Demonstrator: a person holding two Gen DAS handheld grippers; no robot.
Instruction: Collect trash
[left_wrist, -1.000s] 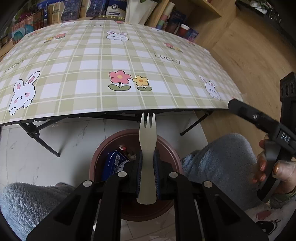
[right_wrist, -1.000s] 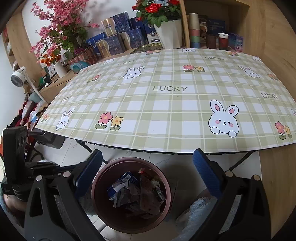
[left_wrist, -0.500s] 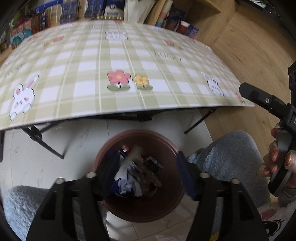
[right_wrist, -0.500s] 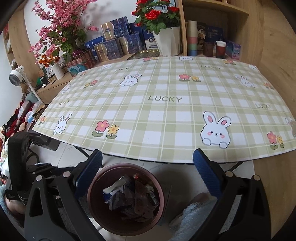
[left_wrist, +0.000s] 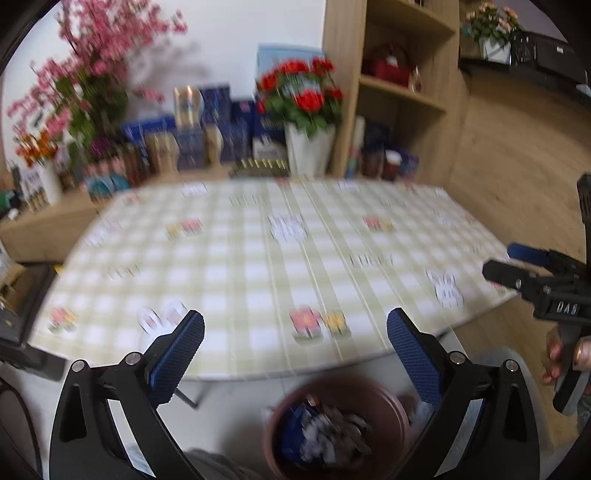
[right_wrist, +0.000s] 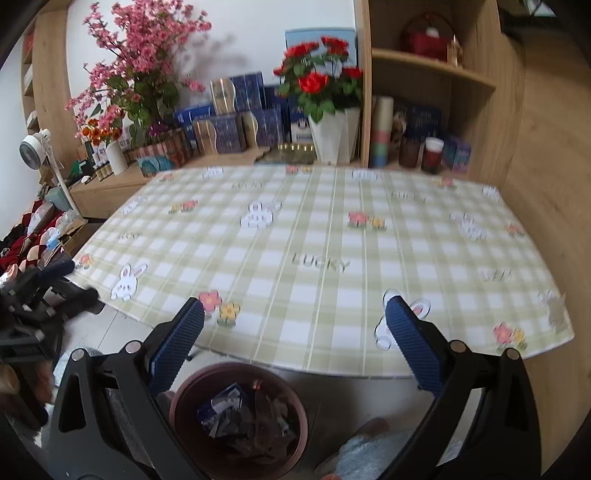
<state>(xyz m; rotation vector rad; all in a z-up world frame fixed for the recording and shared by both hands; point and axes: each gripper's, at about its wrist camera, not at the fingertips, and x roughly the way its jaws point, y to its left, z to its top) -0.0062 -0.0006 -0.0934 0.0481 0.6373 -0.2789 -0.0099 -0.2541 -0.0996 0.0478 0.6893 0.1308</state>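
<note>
A brown round bin (left_wrist: 384, 410) (right_wrist: 295, 410) stands on the floor under the near table edge, holding blue and dark wrappers (right_wrist: 243, 417). My left gripper (left_wrist: 295, 347) is open and empty, raised above the bin and facing the table. My right gripper (right_wrist: 295, 339) is open and empty above the bin. The right gripper also shows at the right edge of the left wrist view (left_wrist: 532, 273). The checked tablecloth (right_wrist: 317, 236) with rabbits and flowers carries no loose trash that I can see.
A shelf behind the table holds blue boxes (right_wrist: 240, 122), pink blossoms (right_wrist: 144, 62), a white vase of red roses (right_wrist: 328, 129) and cups (right_wrist: 432, 155). A wooden bookcase (right_wrist: 443, 81) stands at the back right. A small fan (right_wrist: 33, 147) and clutter lie left.
My left gripper opened and let the wooden fork fall into the bin, then tilted up toward the table. My right gripper also tilted up; it stays open.
</note>
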